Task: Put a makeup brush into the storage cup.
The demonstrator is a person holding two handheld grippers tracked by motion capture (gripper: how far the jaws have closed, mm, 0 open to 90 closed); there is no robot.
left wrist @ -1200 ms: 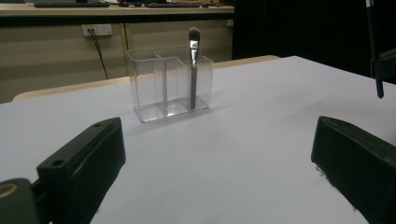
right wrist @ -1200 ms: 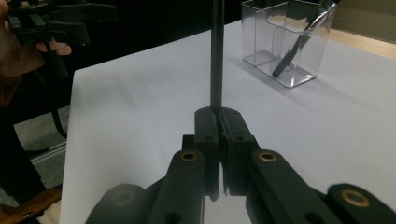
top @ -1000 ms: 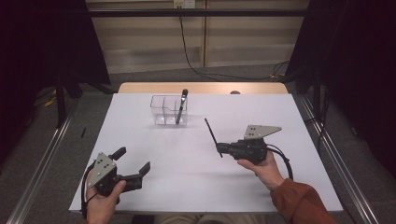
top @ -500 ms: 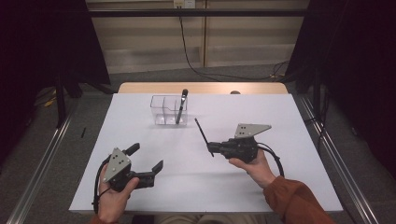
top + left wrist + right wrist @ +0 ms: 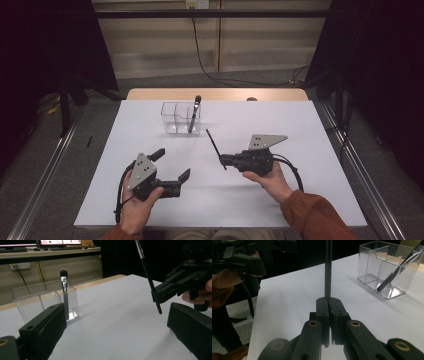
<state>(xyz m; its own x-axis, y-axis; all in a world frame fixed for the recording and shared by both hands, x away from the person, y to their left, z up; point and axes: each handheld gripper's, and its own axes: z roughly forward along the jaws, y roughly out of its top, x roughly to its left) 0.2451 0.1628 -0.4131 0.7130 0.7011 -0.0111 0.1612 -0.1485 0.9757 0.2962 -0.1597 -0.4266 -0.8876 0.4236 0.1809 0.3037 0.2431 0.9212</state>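
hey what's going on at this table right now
A person is working with a gripper in each hand over a white table. The right gripper is shut on a thin black brush, holding it above the table. The left gripper is open and holds nothing. Near the far edge a clear organizer already has one brush standing in its right compartment.

A thin black brush (image 5: 214, 145) sits clamped near one end. It slants up above the white bench (image 5: 310, 200), near a clear organizer (image 5: 172, 120).
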